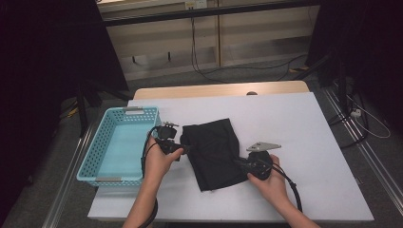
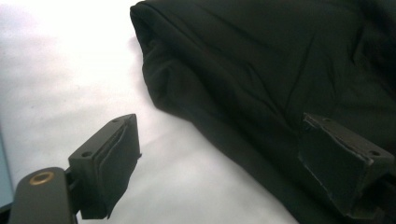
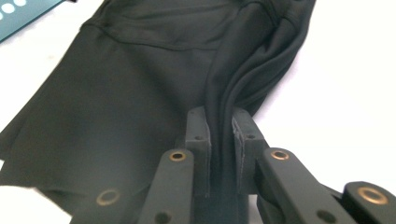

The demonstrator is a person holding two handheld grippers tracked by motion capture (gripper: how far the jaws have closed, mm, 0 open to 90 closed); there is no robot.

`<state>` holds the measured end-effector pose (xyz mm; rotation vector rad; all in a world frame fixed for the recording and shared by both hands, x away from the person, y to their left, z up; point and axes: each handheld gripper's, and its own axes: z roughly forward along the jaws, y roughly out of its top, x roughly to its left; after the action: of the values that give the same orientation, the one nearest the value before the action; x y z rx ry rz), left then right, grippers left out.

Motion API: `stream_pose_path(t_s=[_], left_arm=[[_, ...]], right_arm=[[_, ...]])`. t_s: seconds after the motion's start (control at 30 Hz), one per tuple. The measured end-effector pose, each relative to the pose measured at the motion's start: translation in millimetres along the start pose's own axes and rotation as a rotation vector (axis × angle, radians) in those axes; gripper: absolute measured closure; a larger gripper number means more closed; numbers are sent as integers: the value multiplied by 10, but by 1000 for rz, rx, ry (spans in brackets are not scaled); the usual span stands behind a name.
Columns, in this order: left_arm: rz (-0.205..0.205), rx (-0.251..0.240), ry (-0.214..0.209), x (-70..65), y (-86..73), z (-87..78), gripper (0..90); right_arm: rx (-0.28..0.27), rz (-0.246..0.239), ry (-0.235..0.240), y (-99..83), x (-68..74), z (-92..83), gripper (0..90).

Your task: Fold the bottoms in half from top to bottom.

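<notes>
Black cloth [image 3: 140, 93] — pinched between right gripper [image 3: 219, 135] pads.

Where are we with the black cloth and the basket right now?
Done: the black cloth looks roughly folded on the table. In hand: the right gripper pinches a bunched edge; the left gripper stands open at the opposite edge. Left: the blue basket holds nothing yet, presumably the cloth's destination.

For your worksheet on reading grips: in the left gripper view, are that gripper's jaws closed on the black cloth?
No: the left gripper has its jaws spread wide, with white table between them beside the black cloth.
</notes>
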<state>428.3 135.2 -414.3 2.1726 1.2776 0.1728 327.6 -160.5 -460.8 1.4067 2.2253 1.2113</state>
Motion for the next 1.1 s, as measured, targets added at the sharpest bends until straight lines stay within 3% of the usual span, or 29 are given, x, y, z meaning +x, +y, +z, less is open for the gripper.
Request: stream_pose_path(t_s=[0.2,0.43,0.7,0.87,0.97,1.03,1.07,1.1], left_arm=[[-36,-6,-28,63,60,104,145],[-36,24,35,102,204,203,144],[-75,29,17,147,376,391,189],[-74,64,25,119,453,500,260],[-98,82,-6,94,476,568,334],[-83,105,28,55,505,589,337],[-69,121,55,26,519,595,397],[-54,136,77,8,535,595,397]], right_arm=[[-13,-41,-23,-4,69,-145,808],[1,-35,-3,-84,70,-244,807],[-8,-34,-4,-84,53,-236,803],[-3,-38,-2,-85,49,-223,803],[-5,-36,-2,-80,51,-225,802],[-5,-39,-3,-82,51,-224,802],[-3,-38,-3,-83,50,-222,802],[-3,-38,-3,-83,50,-222,802]])
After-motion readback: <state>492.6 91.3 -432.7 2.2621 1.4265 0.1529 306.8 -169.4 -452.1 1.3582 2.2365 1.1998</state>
